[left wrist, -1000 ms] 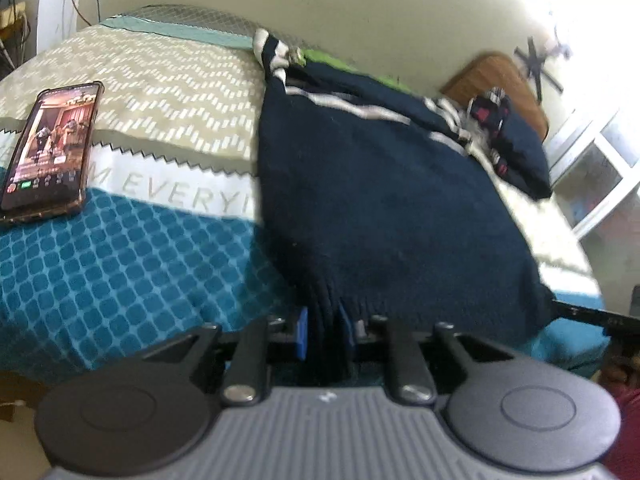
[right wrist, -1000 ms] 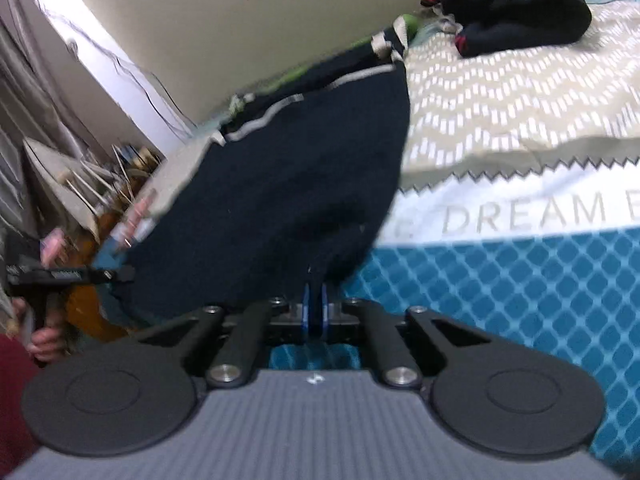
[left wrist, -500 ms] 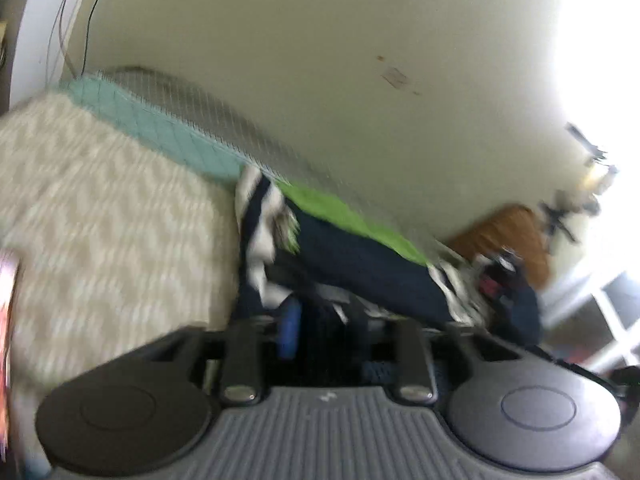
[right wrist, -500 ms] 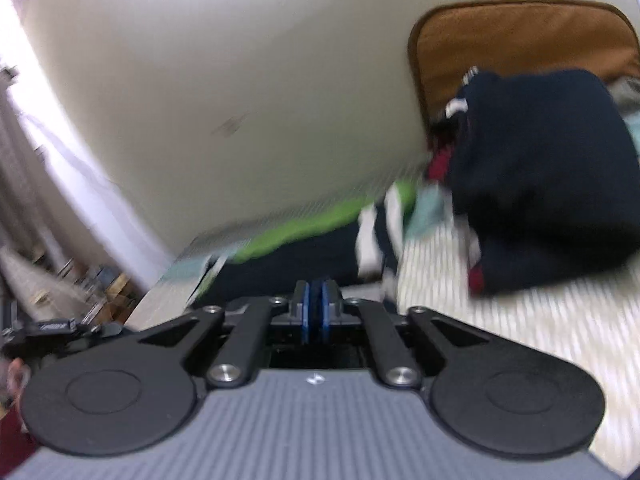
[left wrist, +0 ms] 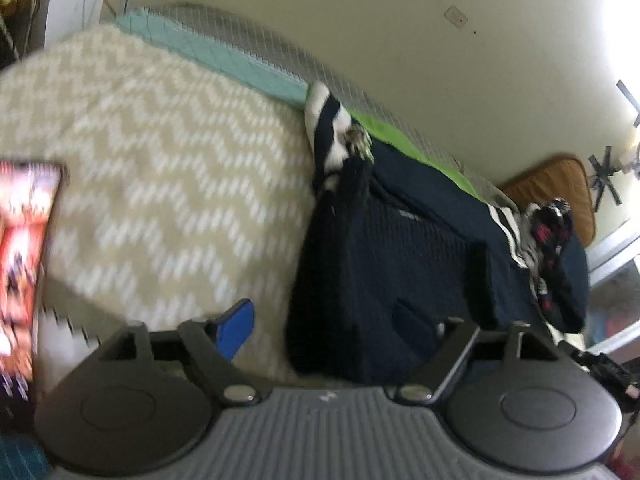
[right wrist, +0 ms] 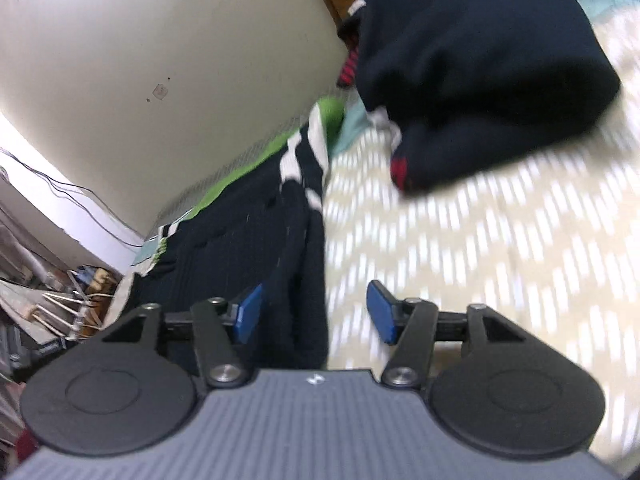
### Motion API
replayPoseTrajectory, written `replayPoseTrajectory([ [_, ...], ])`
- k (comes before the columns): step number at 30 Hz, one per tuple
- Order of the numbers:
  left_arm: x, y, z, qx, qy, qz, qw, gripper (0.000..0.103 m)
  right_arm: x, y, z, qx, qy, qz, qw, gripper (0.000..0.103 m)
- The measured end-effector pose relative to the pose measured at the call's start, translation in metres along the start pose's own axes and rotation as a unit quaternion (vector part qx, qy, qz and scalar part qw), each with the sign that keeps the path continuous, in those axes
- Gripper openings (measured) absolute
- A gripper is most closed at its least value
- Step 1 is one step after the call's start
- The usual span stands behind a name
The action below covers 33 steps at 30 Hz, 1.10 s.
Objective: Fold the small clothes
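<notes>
Navy sweater [left wrist: 384, 264] lies folded on bed [left wrist: 168, 184] (striped cuffs toward wall). Left hand-held gripper [left wrist: 324, 328] opening, cloth edge between jaws, unpinched. Right hand-held gripper [right wrist: 312, 316] opening too, sweater edge loose between pads. Dark clothes pile [right wrist: 480, 64] beyond.

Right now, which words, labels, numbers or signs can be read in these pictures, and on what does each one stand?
No text is readable.
Phone screen: bright pictures, too blurred to read.
Small plate on the wall: too small to read.
</notes>
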State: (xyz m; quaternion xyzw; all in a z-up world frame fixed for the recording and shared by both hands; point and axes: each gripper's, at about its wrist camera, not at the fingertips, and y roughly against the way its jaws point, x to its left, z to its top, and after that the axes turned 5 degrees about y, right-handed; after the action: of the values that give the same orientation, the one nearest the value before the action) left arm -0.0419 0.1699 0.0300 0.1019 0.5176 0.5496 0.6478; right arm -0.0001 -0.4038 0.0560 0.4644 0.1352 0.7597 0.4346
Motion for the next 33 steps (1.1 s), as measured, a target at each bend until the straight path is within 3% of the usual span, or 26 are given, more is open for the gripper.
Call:
replayPoseTrajectory([
  [3, -0.001, -0.007, -0.008, 0.009, 0.008, -0.022, 0.9997, 0.081, 0.003, -0.004, -0.004, 0.012, -0.029, 0.037, 0.999, 0.065],
  [5, -0.007, -0.011, -0.012, -0.001, -0.006, -0.014, 0.9999, 0.068, 0.011, -0.020, -0.006, 0.021, -0.035, 0.055, 0.998, 0.066],
  [6, -0.011, -0.011, -0.012, -0.010, -0.014, -0.004, 0.9998, 0.044, 0.021, -0.030, -0.006, 0.013, -0.027, 0.051, 0.998, 0.065],
  [7, -0.013, -0.015, -0.011, -0.002, -0.017, 0.002, 0.9998, 0.019, 0.028, -0.036, -0.006, 0.013, -0.013, 0.046, 0.999, 0.057],
  [8, -0.011, -0.020, -0.009, 0.014, -0.008, 0.000, 0.9999, 0.019, 0.035, -0.042, -0.006, 0.024, -0.003, 0.031, 0.999, 0.025],
  [9, -0.010, -0.018, -0.007, 0.012, 0.005, -0.002, 0.9999, 0.018, 0.038, -0.048, -0.005, 0.040, -0.004, 0.017, 0.999, 0.020],
  [11, -0.014, -0.007, -0.006, 0.003, -0.002, -0.002, 1.0000, 0.018, 0.043, -0.041, -0.004, 0.034, -0.007, 0.013, 0.999, 0.019],
  [16, -0.019, 0.038, -0.012, -0.026, -0.041, -0.011, 0.9988, 0.017, 0.074, 0.007, -0.009, 0.010, 0.054, 0.012, 0.998, 0.018],
  [21, -0.015, 0.061, -0.045, -0.007, -0.065, 0.005, 0.9978, 0.018, 0.089, 0.037, -0.038, 0.045, 0.086, 0.005, 0.995, 0.018],
  [22, -0.013, 0.063, -0.053, -0.005, -0.070, 0.009, 0.9975, 0.025, 0.088, 0.040, -0.047, 0.052, 0.085, 0.002, 0.995, 0.018],
  [24, -0.007, 0.071, -0.063, -0.007, -0.077, 0.026, 0.9966, 0.033, 0.080, 0.042, -0.059, 0.061, 0.081, -0.011, 0.995, 0.024],
  [25, -0.003, 0.077, -0.063, -0.015, -0.081, 0.024, 0.9963, 0.039, 0.071, 0.045, -0.060, 0.061, 0.073, -0.019, 0.995, 0.035],
  [26, 0.001, 0.086, -0.058, -0.032, -0.079, 0.021, 0.9961, 0.042, 0.061, 0.050, -0.056, 0.054, 0.060, -0.031, 0.996, 0.050],
  [29, 0.000, 0.103, -0.028, -0.085, -0.078, 0.042, 0.9924, 0.046, 0.046, 0.068, -0.024, -0.012, 0.049, -0.080, 0.996, 0.050],
  [33, -0.042, 0.083, 0.025, -0.120, -0.144, 0.056, 0.9807, 0.058, 0.065, 0.046, 0.028, -0.048, 0.120, -0.079, 0.988, 0.050],
])
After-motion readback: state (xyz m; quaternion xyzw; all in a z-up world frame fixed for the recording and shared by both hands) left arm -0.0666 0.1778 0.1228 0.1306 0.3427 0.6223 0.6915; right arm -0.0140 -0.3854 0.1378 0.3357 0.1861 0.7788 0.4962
